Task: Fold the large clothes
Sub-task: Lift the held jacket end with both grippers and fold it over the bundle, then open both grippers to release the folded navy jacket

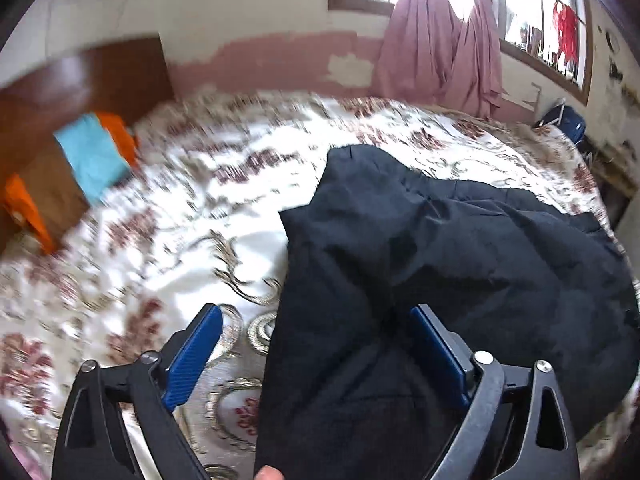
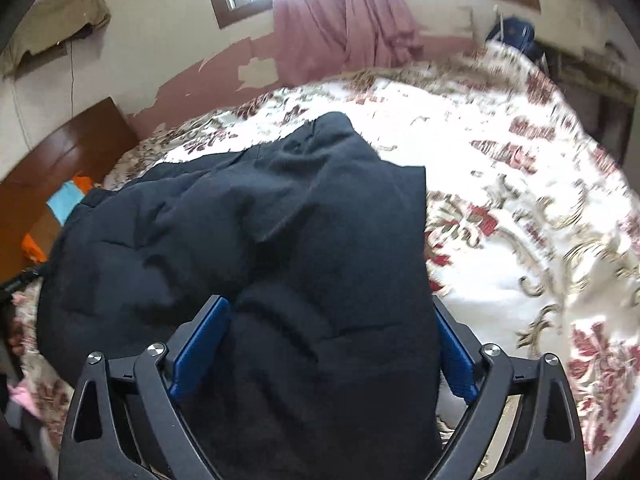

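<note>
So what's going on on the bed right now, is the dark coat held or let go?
A person is working a dark padded coat on the floral bedspread with a hand-held tool in each hand. Both are open: the left tool has the coat's edge lying between its blue pads without being pinched, and the right tool straddles a bunched part of the coat the same way. The coat lies loose and rumpled, partly doubled over, not yet a neat fold.
</note>
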Available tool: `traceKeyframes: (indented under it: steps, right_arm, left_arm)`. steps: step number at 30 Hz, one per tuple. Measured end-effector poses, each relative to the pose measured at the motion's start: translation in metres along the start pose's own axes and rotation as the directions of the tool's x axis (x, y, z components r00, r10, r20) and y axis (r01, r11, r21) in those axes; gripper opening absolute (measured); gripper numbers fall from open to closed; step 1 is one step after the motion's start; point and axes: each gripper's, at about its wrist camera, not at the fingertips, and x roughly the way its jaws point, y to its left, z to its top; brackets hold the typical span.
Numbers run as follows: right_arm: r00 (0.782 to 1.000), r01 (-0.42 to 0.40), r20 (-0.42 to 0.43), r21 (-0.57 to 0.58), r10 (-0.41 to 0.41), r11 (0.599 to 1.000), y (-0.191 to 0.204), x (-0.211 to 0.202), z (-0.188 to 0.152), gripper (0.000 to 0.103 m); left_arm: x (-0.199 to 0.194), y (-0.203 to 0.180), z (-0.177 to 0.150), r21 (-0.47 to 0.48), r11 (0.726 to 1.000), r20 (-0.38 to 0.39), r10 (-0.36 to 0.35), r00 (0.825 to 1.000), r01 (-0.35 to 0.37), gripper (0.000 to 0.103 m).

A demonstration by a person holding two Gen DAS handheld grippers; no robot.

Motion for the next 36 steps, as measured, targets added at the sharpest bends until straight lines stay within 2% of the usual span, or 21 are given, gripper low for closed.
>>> traceKeyframes:
  steps: [4, 7, 13, 18, 22, 36]
  right_arm:
    - [0.995, 0.058, 0.087, -0.030, -0.055, 0.998, 0.008, -0.017, 0.002, 0.100]
    - [0.985, 0.087, 0.149, -0.027, -0.082, 0.996, 0.011, -0.030, 0.003, 0.100]
    - [0.971, 0.107, 0.220, -0.049, -0.093, 0.993, 0.020, -0.049, -0.002, 0.101]
    - [0.966, 0.081, 0.251, -0.053, -0.065, 0.995, 0.035, -0.062, -0.005, 0.101]
    - [0.960, 0.057, 0.278, -0.045, -0.042, 0.997, 0.045, -0.075, -0.007, 0.101]
    - [0.934, 0.003, 0.356, -0.062, 0.019, 0.998, 0.076, -0.125, -0.028, 0.101]
  left_arm:
    - [-0.021, -0.015, -0.004, 0.031, 0.997, 0.069, 0.066, 0.995, -0.068, 0.096]
    - [-0.038, -0.021, -0.009, -0.002, 0.995, 0.099, 0.102, 0.990, -0.103, 0.096]
    - [-0.060, -0.040, -0.019, -0.025, 0.995, 0.146, 0.099, 0.984, -0.097, 0.096]
    - [-0.074, -0.061, -0.030, -0.002, 0.999, 0.175, 0.045, 0.983, -0.045, 0.096]
    - [-0.089, -0.072, -0.035, -0.002, 1.000, 0.217, 0.020, 0.976, -0.020, 0.096]
    - [-0.142, -0.094, -0.050, 0.032, 0.999, 0.322, -0.004, 0.947, -0.007, 0.099]
